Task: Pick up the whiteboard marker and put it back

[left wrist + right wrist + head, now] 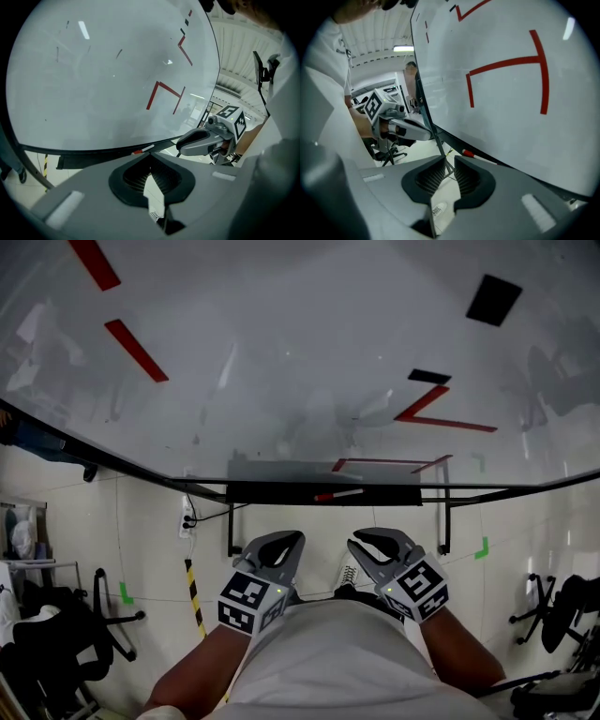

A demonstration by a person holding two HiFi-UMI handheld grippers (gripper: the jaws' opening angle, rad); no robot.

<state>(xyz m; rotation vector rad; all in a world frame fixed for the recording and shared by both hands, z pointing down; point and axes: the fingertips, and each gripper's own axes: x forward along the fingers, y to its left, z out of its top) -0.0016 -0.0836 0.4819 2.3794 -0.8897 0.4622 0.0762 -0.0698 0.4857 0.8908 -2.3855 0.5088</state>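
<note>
Marker (337, 494) trouble would start with how it lies: red-capped and lengthwise on the narrow dark tray (272, 491) under the whiteboard (281, 381), close to the board's face. Both grippers are held low near the person's body, well short of it. The left gripper (298, 538) has its jaws pressed together at the tips with nothing between them. The right gripper (354, 542) has its jaws parted only a crack, also with nothing between them. My guess is that this crack is too narrow for the marker, so the jaws would need to spread before closing in. Otherwise a tip could nudge the round barrel along the tray, or off its front edge to the floor. A jaw coming in too deep might knock the board, and a pinch on the cap alone could pull the cap loose — I'd aim for the barrel. Putting it back carries the same risk: a tilted release could let it roll off the ledge. The tray is the only holder here, and the marker is all I can see in it; its far ends are too dark to check.
</note>
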